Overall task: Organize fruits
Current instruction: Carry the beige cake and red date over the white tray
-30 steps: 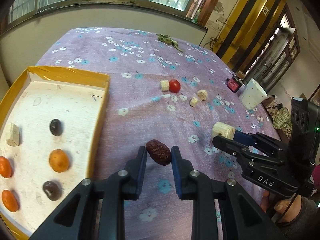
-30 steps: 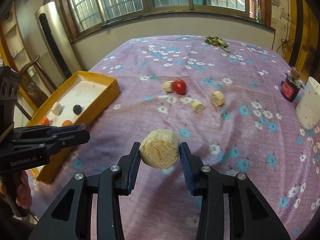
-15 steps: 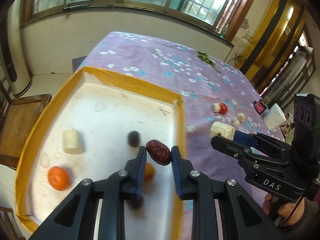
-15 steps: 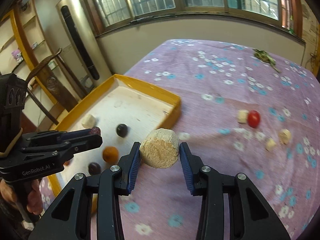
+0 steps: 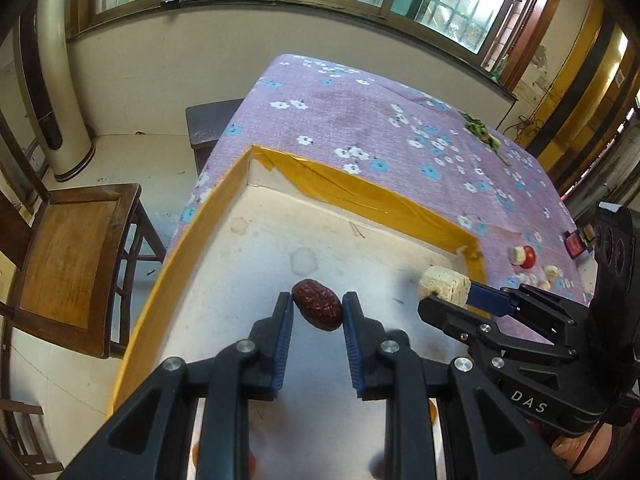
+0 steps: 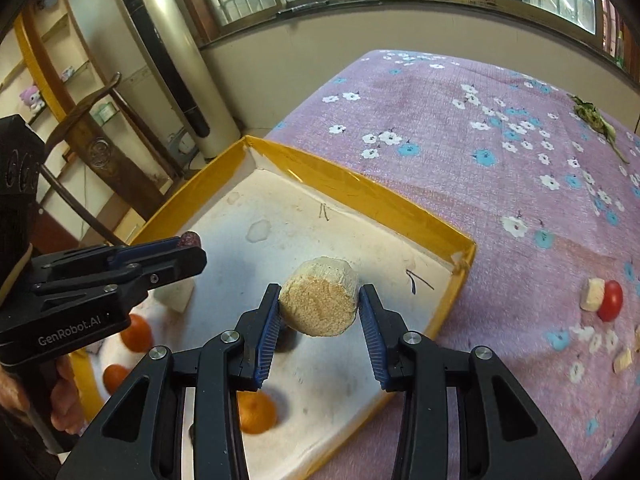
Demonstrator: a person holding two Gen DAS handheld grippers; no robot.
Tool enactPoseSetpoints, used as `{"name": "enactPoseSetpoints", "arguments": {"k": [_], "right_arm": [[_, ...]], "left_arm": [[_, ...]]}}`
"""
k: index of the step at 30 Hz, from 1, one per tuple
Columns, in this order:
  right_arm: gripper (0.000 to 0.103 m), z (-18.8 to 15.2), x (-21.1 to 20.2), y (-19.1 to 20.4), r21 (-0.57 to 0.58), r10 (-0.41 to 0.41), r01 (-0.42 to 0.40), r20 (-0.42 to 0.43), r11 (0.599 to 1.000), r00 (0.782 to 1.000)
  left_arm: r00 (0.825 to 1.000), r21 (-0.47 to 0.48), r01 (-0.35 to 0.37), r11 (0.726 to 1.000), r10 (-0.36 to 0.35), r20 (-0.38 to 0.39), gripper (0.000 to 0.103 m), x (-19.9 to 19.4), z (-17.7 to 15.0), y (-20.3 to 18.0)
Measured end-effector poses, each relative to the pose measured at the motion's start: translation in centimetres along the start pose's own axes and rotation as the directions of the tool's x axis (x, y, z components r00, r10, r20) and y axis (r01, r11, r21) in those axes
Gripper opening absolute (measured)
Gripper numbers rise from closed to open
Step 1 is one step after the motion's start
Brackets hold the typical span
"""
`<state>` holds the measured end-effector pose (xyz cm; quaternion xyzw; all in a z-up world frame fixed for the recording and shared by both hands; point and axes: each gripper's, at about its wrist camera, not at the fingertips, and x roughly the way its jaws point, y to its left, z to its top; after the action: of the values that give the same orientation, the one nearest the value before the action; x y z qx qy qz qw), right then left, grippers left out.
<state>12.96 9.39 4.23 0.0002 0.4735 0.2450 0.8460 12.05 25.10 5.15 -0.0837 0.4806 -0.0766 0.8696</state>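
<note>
My left gripper (image 5: 317, 311) is shut on a wrinkled dark red date (image 5: 317, 309) and holds it over the white floor of the yellow-rimmed tray (image 5: 360, 192). My right gripper (image 6: 319, 305) is shut on a pale beige sugarcane chunk (image 6: 319, 302), also above the tray (image 6: 360, 190); that chunk shows in the left wrist view (image 5: 443, 290) too. The left gripper appears at the left of the right wrist view (image 6: 192, 249). In the tray lie small oranges (image 6: 137, 333), a white chunk (image 6: 176, 296) and a dark fruit partly hidden under the fingers.
A cherry tomato (image 6: 611, 300) and several pale chunks (image 6: 593, 294) lie on the purple flowered cloth (image 6: 480, 128) right of the tray. Green leaves (image 6: 596, 120) lie far back. A wooden chair (image 5: 68, 264) stands off the table's left edge.
Both grippers have swung left from over the cloth to above the tray, each still holding its piece. The tray now fills the middle of both views.
</note>
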Motion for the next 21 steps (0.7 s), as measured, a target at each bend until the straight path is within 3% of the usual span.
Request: {"name": "enactPoseSetpoints", "arguments": {"k": [13, 21], "right_arm": [[0.038, 0.3, 2.4, 0.4, -0.081, -0.039, 0.037, -0.023, 0.996, 0.999], [0.039, 0.2, 2.3, 0.1, -0.073, -0.057, 0.055, -0.026, 0.996, 0.998]], "left_arm": [[0.996, 0.011, -0.019, 1.000, 0.020, -0.082, 0.027, 3.7, 0.8, 0.8], [0.996, 0.032, -0.058, 0.998, 0.060, -0.067, 0.028, 3.4, 0.5, 0.7]]}}
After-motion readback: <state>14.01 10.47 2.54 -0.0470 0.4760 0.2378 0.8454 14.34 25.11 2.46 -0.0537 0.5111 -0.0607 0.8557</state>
